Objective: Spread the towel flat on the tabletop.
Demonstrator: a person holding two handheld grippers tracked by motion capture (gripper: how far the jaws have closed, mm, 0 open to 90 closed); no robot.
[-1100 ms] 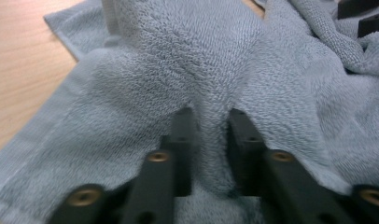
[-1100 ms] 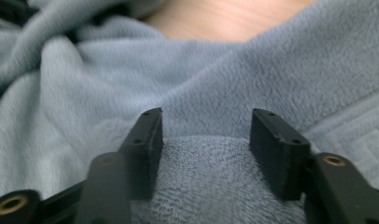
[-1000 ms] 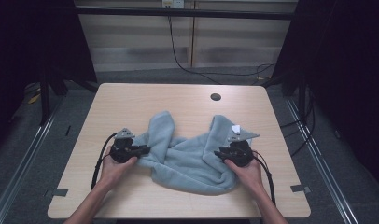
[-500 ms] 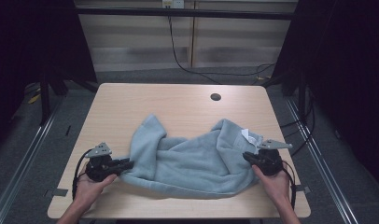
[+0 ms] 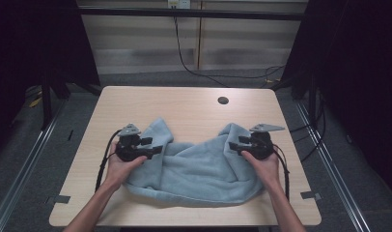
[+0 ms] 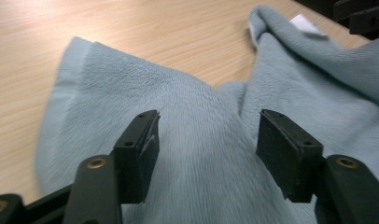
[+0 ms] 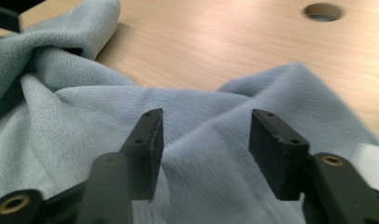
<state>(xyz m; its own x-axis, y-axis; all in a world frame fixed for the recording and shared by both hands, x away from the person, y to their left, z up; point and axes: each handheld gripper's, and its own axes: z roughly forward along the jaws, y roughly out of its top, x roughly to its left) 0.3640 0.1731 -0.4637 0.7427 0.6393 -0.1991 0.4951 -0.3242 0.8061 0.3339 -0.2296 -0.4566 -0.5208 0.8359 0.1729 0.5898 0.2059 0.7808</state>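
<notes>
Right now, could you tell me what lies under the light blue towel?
The towel lies bunched straight on the wooden table, whose bare top shows all around it. Whatever sits beneath its folds is covered and cannot be seen.

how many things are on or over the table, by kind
light blue towel: 1
hand-held tongs: 2, the left tongs and the right tongs, both open over the towel
round hole in the table top: 1
total: 4
</notes>
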